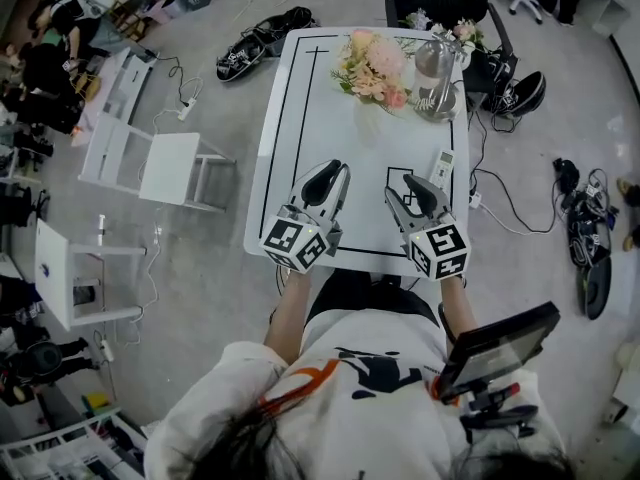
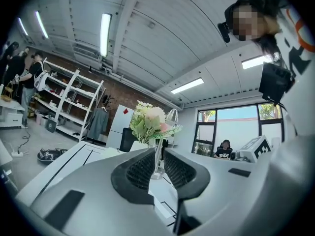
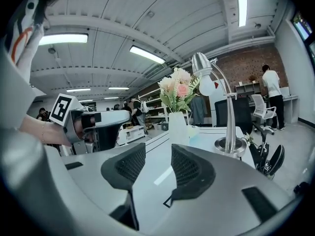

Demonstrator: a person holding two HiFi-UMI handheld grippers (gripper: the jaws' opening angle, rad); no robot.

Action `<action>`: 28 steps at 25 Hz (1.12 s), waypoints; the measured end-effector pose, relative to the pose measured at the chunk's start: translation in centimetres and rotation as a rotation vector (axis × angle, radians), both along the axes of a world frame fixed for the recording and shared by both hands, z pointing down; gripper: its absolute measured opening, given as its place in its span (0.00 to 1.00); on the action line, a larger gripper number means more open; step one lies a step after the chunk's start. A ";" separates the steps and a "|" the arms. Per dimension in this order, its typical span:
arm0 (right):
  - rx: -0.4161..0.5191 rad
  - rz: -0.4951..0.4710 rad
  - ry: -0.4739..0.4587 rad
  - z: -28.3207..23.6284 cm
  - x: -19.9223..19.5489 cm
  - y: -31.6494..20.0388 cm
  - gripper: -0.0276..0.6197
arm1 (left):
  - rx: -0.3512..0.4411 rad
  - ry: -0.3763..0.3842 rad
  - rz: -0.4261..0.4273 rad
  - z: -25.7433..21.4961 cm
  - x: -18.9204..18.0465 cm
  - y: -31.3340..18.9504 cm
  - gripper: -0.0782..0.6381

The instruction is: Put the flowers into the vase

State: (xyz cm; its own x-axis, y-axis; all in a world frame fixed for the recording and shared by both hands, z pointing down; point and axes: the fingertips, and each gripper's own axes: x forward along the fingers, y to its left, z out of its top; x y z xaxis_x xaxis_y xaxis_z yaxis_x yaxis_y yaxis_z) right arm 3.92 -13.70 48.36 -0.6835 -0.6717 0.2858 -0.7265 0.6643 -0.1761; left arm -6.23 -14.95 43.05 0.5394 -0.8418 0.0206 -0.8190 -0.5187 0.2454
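Head view: both grippers hover over the near end of the table, side by side and apart, pointing toward 12 o'clock.

Left gripper: jaws nearly together with a thin gap, nothing between the pads. The lamp stem seen through the gap in the left gripper view is far off. Released, empty.

Right gripper: jaws wider apart, only bare tabletop between them in the right gripper view. Released, empty.

Flowers: pink and cream bunch with green leaves, already standing upright in the vase. The vase is white and sits at the far end of the table, at 12 o'clock from the grippers and well apart from both.

Lamp: chrome, just beside the vase at its 3 o'clock, round base on the table.

Remote: lies flat near the table's right edge, just beside the right gripper at its 1 o'clock.

A few more blooms show past the lamp at the far edge; cannot tell what they rest on.

Shoes on the floor at 10 o'clock from the table.
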 end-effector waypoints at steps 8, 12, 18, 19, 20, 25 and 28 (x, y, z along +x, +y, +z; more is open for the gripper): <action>-0.042 0.022 -0.056 0.5 0.7 2.5 0.13 | -0.061 -0.039 -0.057 1.8 0.0 4.0 0.13; -0.057 0.025 -0.081 0.6 0.3 3.4 0.10 | -0.068 -0.071 -0.056 1.8 0.0 5.2 0.12; -0.046 0.031 -0.108 -0.2 -1.1 4.6 0.09 | -0.055 -0.094 -0.019 1.1 -0.3 6.6 0.12; -0.040 0.034 -0.108 -0.4 -1.4 5.0 0.09 | -0.050 -0.099 -0.010 0.9 -0.4 6.9 0.12; -0.034 0.037 -0.106 -0.6 -1.7 5.4 0.08 | -0.044 -0.105 0.001 0.7 -0.4 7.3 0.12; -0.024 0.067 -0.112 -1.1 -3.4 7.9 0.08 | -0.015 -0.136 0.061 0.4 -1.0 9.8 0.12; -0.025 0.094 -0.115 -1.2 -4.5 9.9 0.08 | -0.012 -0.128 0.095 0.5 -1.7 11.6 0.12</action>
